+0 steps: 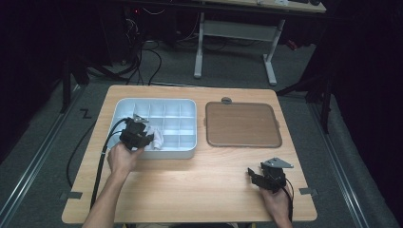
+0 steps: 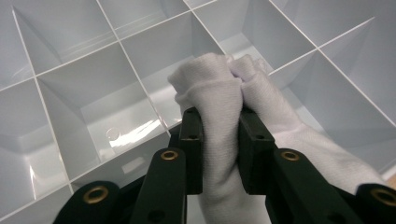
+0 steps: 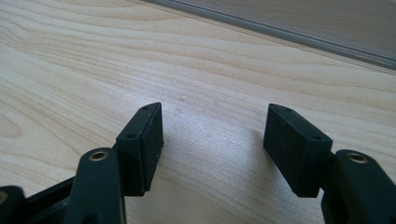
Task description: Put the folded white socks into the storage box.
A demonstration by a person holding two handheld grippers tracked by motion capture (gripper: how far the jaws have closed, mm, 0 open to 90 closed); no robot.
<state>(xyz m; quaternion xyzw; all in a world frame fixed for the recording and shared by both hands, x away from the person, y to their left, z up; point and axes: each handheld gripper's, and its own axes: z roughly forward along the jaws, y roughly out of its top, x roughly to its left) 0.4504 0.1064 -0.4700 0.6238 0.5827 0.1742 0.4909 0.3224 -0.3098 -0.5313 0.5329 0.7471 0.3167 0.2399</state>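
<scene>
At about 5 o'clock on the pale wooden table (image 1: 199, 185), the right gripper (image 1: 256, 178) rests with its jaws spread wide over bare wood, nothing between them. At 9 o'clock, the left gripper (image 1: 146, 138) has its jaws clamped on a bunched white cloth (image 2: 219, 93), held over the compartments of the white plastic divided tray (image 1: 187, 154). A flat brown rectangular lid (image 1: 242, 124) lies at 2 o'clock, just beside the tray.
</scene>
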